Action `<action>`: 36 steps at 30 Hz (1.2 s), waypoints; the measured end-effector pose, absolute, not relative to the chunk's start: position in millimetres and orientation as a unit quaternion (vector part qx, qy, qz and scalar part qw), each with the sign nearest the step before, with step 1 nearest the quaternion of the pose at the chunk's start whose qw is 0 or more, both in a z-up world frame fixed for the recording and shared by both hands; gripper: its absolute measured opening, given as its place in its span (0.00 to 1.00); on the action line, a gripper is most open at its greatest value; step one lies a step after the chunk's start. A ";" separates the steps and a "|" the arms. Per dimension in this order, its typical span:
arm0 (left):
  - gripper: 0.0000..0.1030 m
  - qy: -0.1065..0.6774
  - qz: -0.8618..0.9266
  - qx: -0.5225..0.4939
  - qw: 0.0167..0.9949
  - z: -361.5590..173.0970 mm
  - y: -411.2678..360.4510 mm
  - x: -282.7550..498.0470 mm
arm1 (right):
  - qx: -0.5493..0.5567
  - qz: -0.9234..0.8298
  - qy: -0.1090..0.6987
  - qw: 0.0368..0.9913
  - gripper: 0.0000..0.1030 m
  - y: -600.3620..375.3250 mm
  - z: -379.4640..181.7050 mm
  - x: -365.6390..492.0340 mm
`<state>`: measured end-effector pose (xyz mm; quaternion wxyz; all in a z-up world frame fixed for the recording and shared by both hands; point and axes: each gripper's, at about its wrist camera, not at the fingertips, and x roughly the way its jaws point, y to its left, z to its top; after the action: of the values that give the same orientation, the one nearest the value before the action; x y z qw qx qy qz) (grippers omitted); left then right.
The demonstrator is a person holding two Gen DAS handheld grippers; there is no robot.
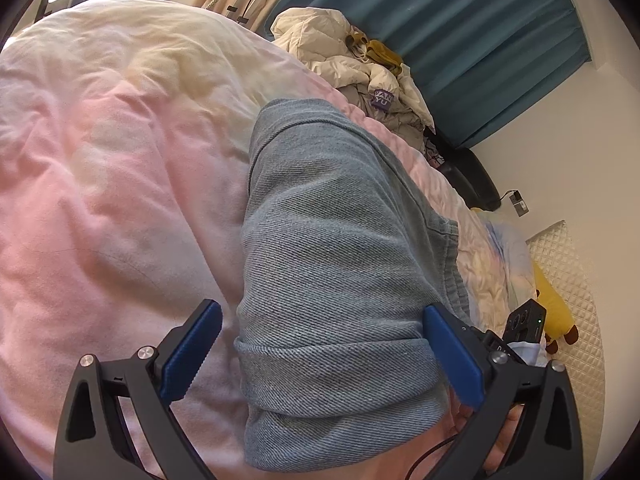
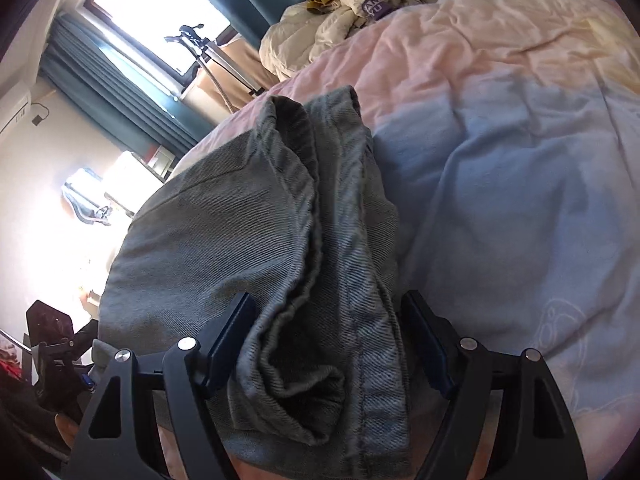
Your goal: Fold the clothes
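We are working over a pastel duvet (image 1: 100, 184) that is filling most of both views. On it the folded grey denim trousers (image 1: 332, 264) are lying as a long stack, running from 6 o'clock toward 12 o'clock.

We judge the folding largely done: the layers are sitting one on another. A final squaring of the edges, or a move to a pile, may be remaining.

The left gripper (image 1: 320, 354) is standing released, its blue pads wide of the cloth on both sides. The right gripper (image 2: 328, 344) is also standing open, straddling the bunched hem edge without pressing it.

The left wrist view is showing the smooth top face, a cream puffer jacket (image 1: 352, 52) at 1 o'clock and a yellow plush toy (image 1: 556, 308) at 4 o'clock. The right wrist view alone is showing the stacked edges (image 2: 316, 216), a bright window (image 2: 160, 0) at 11 o'clock and a tripod (image 2: 208, 52) beside it.
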<state>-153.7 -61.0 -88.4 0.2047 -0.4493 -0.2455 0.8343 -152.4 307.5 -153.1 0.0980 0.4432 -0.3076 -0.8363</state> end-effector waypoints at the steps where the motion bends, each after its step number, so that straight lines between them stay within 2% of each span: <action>1: 0.98 -0.242 0.837 -0.447 0.203 -87.1 -60.5 -152.4 | 0.446 -0.828 -0.325 0.102 0.76 309.2 -158.6 -153.4; 8: 0.95 -0.254 0.833 -0.450 0.198 -86.6 -67.5 -152.0 | 0.370 -0.846 -0.346 0.169 0.75 305.8 -127.4 -144.2; 11: 0.95 -0.280 0.817 -0.460 0.207 -95.3 -71.4 -154.7 | 0.384 -0.837 -0.357 0.158 0.75 309.3 -138.1 -147.2; 16: 0.96 -0.267 0.821 -0.458 0.211 -96.5 -63.1 -155.5 | 0.431 -0.823 -0.350 0.119 0.72 311.6 -165.2 -155.2; 25: 0.99 -0.297 0.807 -0.464 0.215 -103.6 -67.0 -158.7 | 0.345 -0.832 -0.392 0.185 0.72 308.4 -137.3 -145.7; 29: 0.98 -0.287 0.807 -0.467 0.222 -103.2 -60.1 -161.0 | 0.362 -0.826 -0.396 0.172 0.72 310.1 -148.9 -144.9; 36: 0.96 -0.281 0.810 -0.466 0.221 -104.1 -57.0 -161.5 | 0.399 -0.835 -0.354 0.136 0.62 301.2 -161.3 -153.1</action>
<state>-161.5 -57.0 -104.1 0.2207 -0.4659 -0.2807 0.8096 -153.1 301.2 -161.3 0.1357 0.3991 -0.3544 -0.8347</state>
